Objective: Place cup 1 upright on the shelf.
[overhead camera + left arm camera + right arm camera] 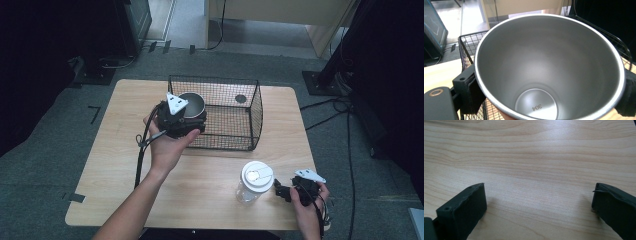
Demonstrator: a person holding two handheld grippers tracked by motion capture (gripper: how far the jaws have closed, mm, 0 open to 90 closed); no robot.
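The steel cup [192, 103] is clamped in the left gripper [181, 120], held over the basket's [252, 117] nine o'clock wall; release inside remains. The right gripper [286, 192] is spread wide, empty, above the worktop [120, 150], at three o'clock of the jar [254, 182].

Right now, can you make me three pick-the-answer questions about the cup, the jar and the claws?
1. Where is the metal cup?
A. held at the wire basket's left end
B. on the floor
C. beside the jar

2. What colour is the jar's lid?
A. red
B. white
C. green

3. How is the right claw?
A. shut on the jar
B. shut on nothing
C. open

Answers: 1 A, the left claw grips the cup over the basket's left end. 2 B, the lid looks white from above. 3 C, its jaws stand wide apart over the bare table.
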